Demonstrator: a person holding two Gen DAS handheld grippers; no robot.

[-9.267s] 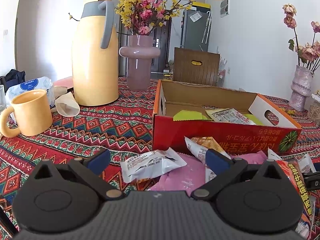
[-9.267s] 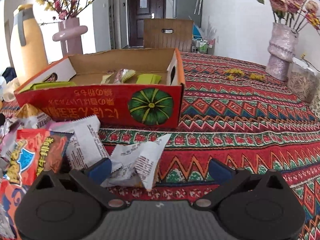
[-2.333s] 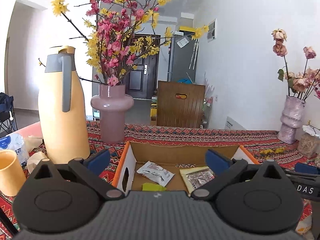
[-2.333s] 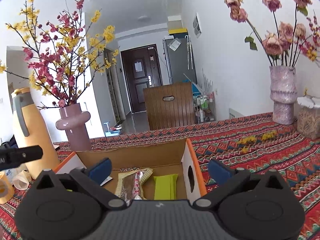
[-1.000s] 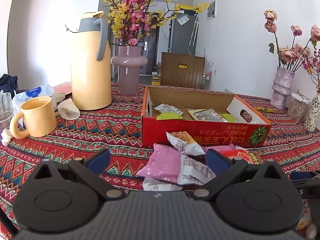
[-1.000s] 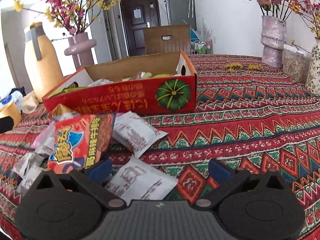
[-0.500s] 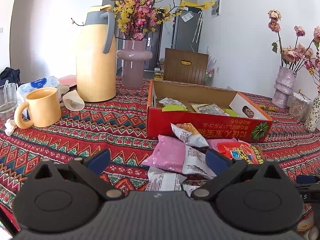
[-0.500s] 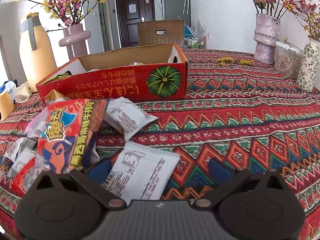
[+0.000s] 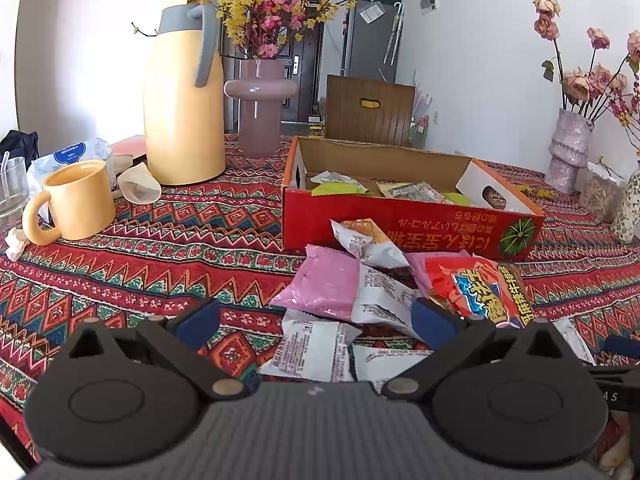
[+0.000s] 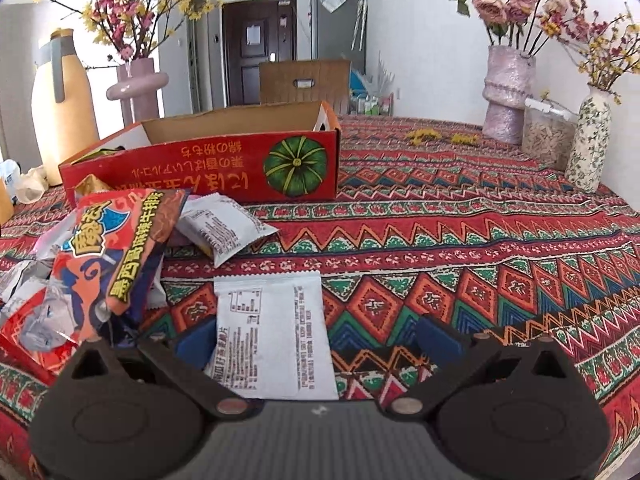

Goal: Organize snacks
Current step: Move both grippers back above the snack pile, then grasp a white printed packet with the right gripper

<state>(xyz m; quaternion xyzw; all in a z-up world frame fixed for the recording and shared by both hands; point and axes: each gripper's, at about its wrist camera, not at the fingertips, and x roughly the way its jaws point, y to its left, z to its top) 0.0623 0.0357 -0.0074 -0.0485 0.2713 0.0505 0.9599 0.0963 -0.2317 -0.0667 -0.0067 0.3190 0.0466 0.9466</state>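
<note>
"墨西哥麻辣牛排味" on the red snack bag (image 10: 120,248)

left wrist cam: low over patterned tablecloth (image 9: 160,256), faces red box (image 9: 400,224) from its left-front, snack pile (image 9: 360,300) close below | right wrist cam: low, nearer table edge, faces same box (image 10: 224,164) from right-front | shared: box, pile, yellow thermos (image 9: 184,92), pink vase (image 9: 260,108)

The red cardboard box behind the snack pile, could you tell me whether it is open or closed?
Open. The red cardboard box has no lid over it, and packets lie visible inside on its floor.
</note>
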